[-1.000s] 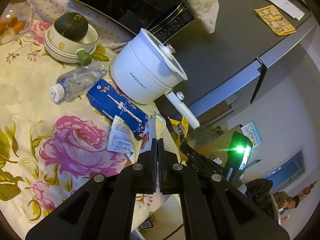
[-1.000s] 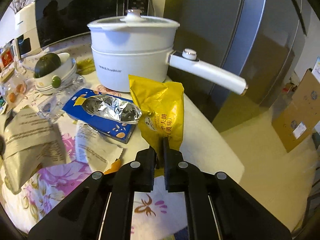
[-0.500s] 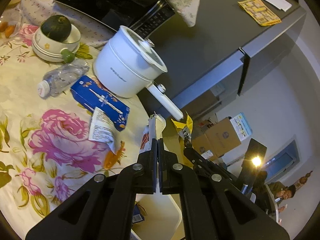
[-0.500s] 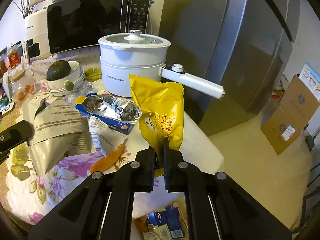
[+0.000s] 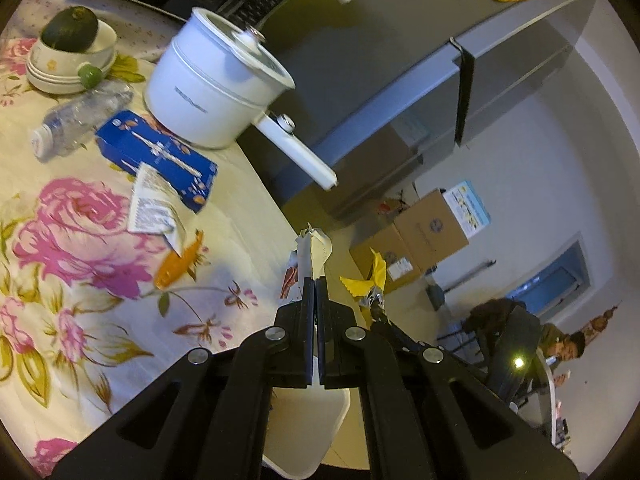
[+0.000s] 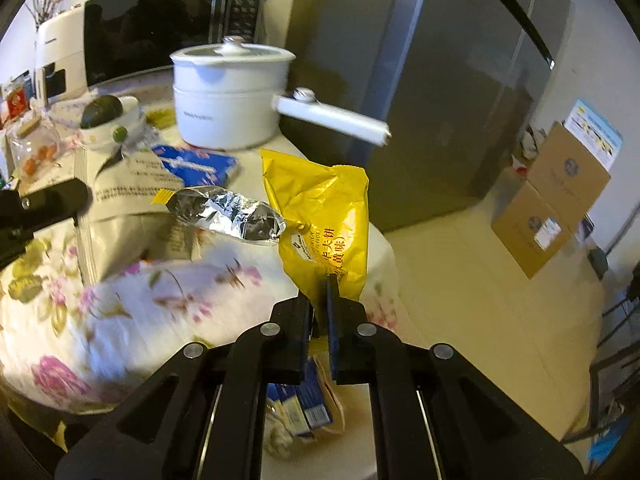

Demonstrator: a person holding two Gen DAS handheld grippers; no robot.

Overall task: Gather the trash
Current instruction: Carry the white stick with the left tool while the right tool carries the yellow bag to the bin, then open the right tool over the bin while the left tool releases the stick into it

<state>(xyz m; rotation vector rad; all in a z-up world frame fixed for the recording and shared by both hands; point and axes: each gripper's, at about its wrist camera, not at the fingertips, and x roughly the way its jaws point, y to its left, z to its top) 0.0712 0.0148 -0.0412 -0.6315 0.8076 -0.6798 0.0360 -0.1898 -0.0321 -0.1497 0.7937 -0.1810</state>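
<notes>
The yellow wrapper (image 6: 320, 216) is pinched by its lower edge in the right gripper (image 6: 320, 304), standing up past the fingertips with a foil wrapper (image 6: 228, 216) hanging off its side. The left gripper (image 5: 316, 292) is clamped on a white packet (image 5: 314, 250), held edge-on just off the table (image 5: 240, 216) edge. Below both sits a white bin (image 5: 304, 424); in the right view it already holds boxes and wrappers, so the collecting looks well under way. Both pieces seem ready to drop. Still left on the table: a blue box (image 5: 160, 156), a paper slip (image 5: 152, 204), an orange scrap (image 5: 178, 260) and a bottle (image 5: 80, 116).
</notes>
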